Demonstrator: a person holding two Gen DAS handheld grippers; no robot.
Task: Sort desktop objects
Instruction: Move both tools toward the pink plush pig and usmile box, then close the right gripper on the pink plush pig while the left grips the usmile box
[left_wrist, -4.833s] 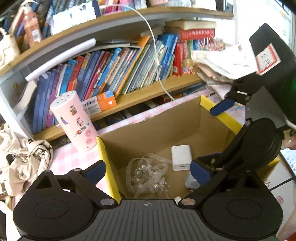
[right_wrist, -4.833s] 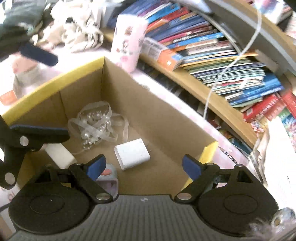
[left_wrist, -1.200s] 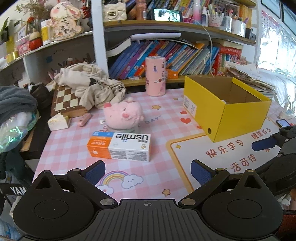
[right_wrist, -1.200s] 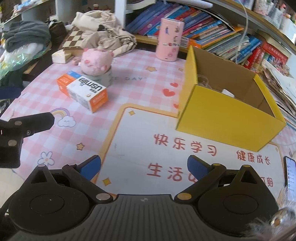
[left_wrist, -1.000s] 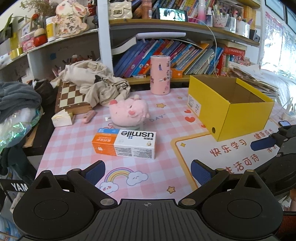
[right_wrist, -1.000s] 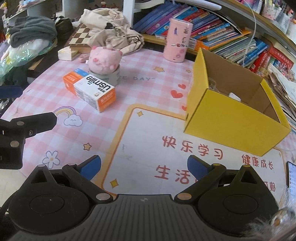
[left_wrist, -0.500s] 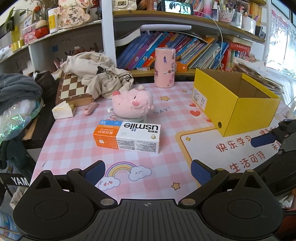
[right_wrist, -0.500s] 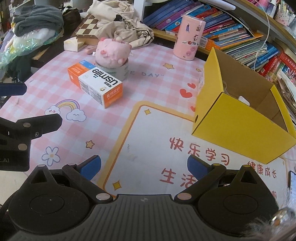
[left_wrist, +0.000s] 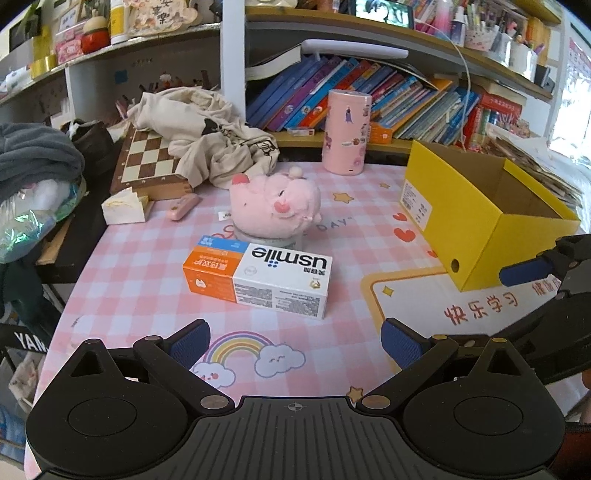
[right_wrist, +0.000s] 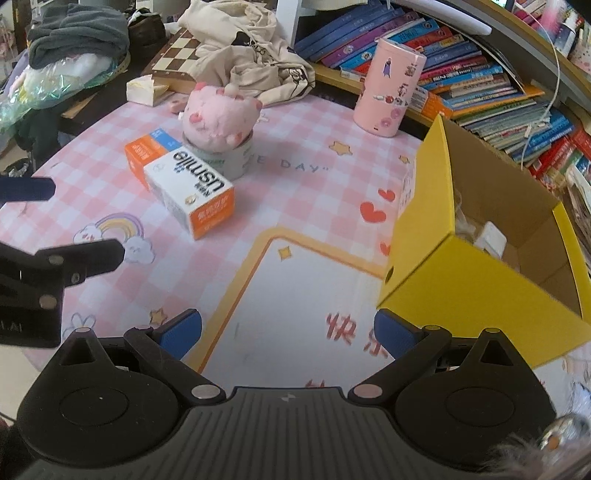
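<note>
The cardboard usmile box (left_wrist: 258, 278) is a long rectangular carton, orange at one end and white at the other, lying flat mid-tabletop (left_wrist: 147, 280) on the pink checked mat. In the left wrist view its long axis runs roughly 9 to 3 o'clock, orange end at 9. At its 12 o'clock a fuzzy pink plush pig (left_wrist: 275, 205) sits on a roll of tape (right_wrist: 236, 160). The yellow cardboard box (right_wrist: 461, 273) at 3 o'clock holds a white charger block (right_wrist: 491, 236) and something pale I can't make out. Left claw (left_wrist: 295, 338) and right claw (right_wrist: 288, 332) are both spread wide, holding nothing.

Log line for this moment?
left gripper open, empty | right gripper open, empty | usmile box on mat | yellow box part-filled
</note>
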